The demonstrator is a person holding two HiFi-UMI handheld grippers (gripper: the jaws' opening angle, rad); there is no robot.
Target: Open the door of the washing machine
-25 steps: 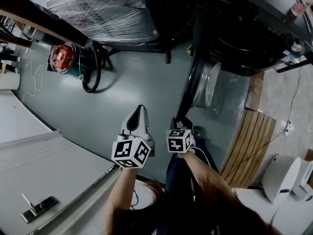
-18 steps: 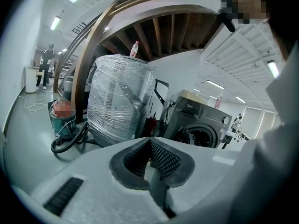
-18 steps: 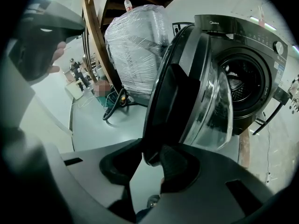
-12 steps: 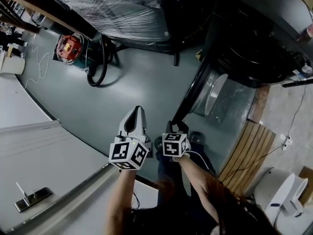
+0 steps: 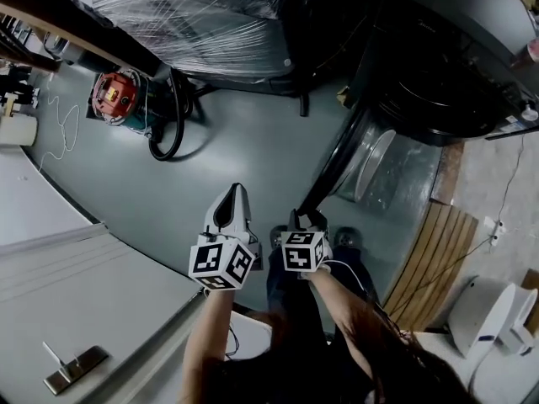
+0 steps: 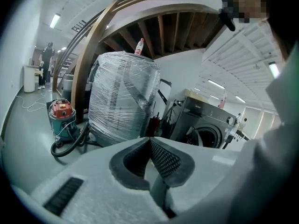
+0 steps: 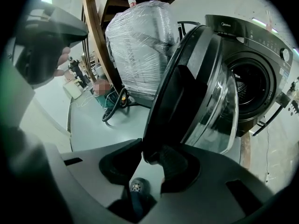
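The dark washing machine (image 5: 438, 66) stands at the upper right, and its round door (image 5: 337, 162) with a glass bowl hangs swung out from it. My right gripper (image 5: 307, 217) has the door's outer edge between its pads. In the right gripper view the door's rim (image 7: 187, 92) runs down into my right gripper (image 7: 152, 160), whose jaws are opening while the pads still touch the rim. The open drum (image 7: 252, 87) shows behind it. My left gripper (image 5: 234, 194) hangs beside it over the floor, shut and empty. It (image 6: 149, 141) points towards the machine (image 6: 201, 125).
A bulky load wrapped in plastic film (image 5: 185, 15) stands left of the machine. Near it on the grey floor are a red vacuum cleaner (image 5: 114, 95) and its black hose (image 5: 168, 133). Wooden slats (image 5: 434, 242) lie at the right. A white panel with a handle (image 5: 76, 364) is at the lower left.
Both grippers have drifted a little across the floor side by side. The door's edge has stayed between the right jaws and come along with them. The left jaws stay shut.
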